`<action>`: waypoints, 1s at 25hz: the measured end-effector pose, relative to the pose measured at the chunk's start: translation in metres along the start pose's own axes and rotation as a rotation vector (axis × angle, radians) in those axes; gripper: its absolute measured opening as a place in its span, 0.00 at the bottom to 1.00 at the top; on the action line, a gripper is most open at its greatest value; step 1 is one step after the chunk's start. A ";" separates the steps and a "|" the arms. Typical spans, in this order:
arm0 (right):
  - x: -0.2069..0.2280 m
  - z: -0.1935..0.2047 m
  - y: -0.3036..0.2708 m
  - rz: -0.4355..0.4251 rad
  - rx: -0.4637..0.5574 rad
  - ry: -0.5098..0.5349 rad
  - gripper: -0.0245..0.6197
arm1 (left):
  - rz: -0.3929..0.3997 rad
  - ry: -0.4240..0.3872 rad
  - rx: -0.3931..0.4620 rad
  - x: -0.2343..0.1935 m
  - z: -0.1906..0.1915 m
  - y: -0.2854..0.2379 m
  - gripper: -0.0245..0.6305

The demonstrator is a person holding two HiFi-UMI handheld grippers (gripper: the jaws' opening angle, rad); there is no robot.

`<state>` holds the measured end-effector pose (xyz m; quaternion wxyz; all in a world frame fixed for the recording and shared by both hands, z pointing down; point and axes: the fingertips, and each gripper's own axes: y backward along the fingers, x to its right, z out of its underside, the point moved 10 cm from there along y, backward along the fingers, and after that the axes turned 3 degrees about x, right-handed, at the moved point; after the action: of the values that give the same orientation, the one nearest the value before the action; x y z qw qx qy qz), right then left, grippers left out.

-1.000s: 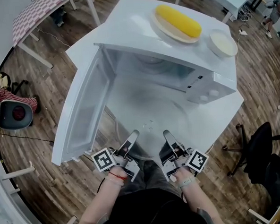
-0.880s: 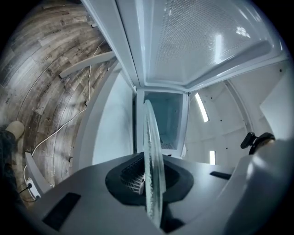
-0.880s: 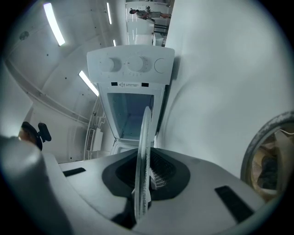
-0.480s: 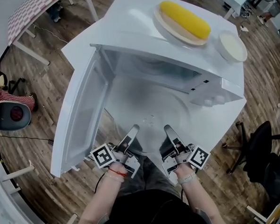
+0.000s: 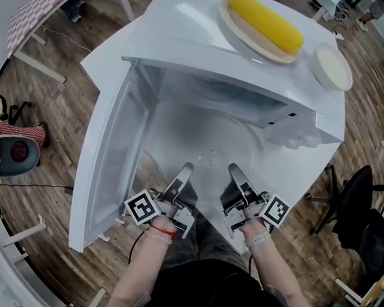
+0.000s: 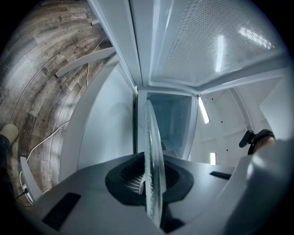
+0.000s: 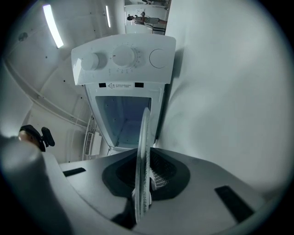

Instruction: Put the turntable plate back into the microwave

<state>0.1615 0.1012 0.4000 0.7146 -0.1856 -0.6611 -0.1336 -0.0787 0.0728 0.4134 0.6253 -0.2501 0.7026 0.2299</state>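
Observation:
The clear glass turntable plate (image 5: pixel 208 145) is held level in front of the white microwave (image 5: pixel 191 26), its far edge at the open cavity (image 5: pixel 221 96). My left gripper (image 5: pixel 182 174) is shut on the plate's near left rim, my right gripper (image 5: pixel 235 174) on its near right rim. In the left gripper view the plate (image 6: pixel 152 156) runs edge-on between the jaws of that gripper (image 6: pixel 151 186), toward the cavity (image 6: pixel 171 123). The right gripper view shows the same for the plate (image 7: pixel 143 151) and gripper (image 7: pixel 142 186), with the dial panel (image 7: pixel 121 59) above the cavity (image 7: pixel 123 118).
The microwave door (image 5: pixel 108 167) hangs open to the left. On top of the microwave lie a corn cob on a plate (image 5: pixel 265 23) and a small white dish (image 5: pixel 333 68). A black chair (image 5: pixel 357 201) stands at the right, a small appliance (image 5: pixel 15 154) on the floor at the left.
Both grippers have carried the plate a little forward, toward the microwave cavity. The head view has shifted with them.

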 end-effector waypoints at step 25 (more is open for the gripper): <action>0.001 -0.016 -0.031 -0.026 0.059 -0.002 0.10 | 0.018 0.012 0.016 0.001 -0.020 -0.031 0.08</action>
<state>0.1623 0.0667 0.4028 0.7174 -0.1562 -0.6677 -0.1231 -0.0749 0.0363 0.4140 0.6208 -0.2402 0.7104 0.2285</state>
